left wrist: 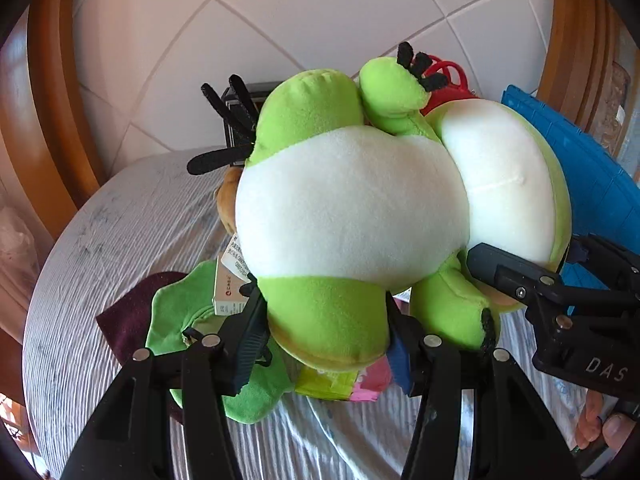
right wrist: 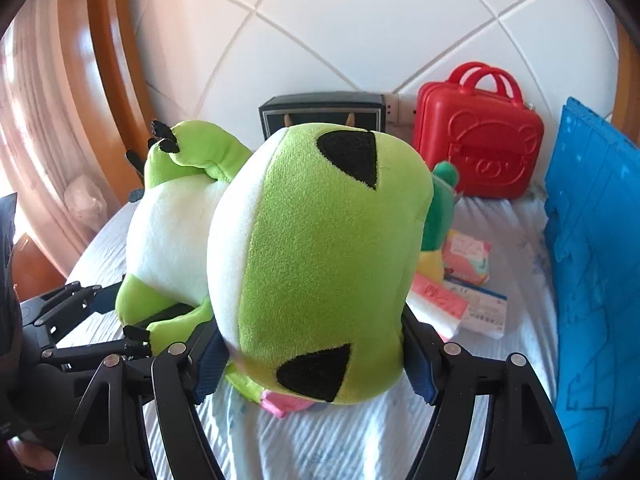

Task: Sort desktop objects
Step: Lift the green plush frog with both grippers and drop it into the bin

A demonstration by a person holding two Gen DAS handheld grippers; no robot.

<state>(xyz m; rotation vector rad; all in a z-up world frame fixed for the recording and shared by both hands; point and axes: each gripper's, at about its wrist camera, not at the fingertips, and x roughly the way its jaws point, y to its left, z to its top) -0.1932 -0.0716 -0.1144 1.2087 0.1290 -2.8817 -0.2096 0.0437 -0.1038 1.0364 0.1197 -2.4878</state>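
Note:
A green and white plush frog [left wrist: 352, 208] is held in the air above the cloth-covered table, gripped by both grippers. My left gripper [left wrist: 324, 328] is shut on its lower body and leg. My right gripper [right wrist: 316, 352] is shut on its head [right wrist: 320, 256], which has black triangular eyes; this gripper also shows at the right of the left wrist view [left wrist: 520, 276]. The frog's arms with black fingers stick out at the back. The left gripper shows at the left of the right wrist view [right wrist: 100, 320].
A blue crate [right wrist: 596, 280] stands at the right. A red toy suitcase [right wrist: 480, 144] and a dark box [right wrist: 320, 116] stand at the back by the wall. A green hat [left wrist: 180, 320], a maroon cloth [left wrist: 128, 316], packets and cards [right wrist: 468, 280] lie on the table [left wrist: 120, 232].

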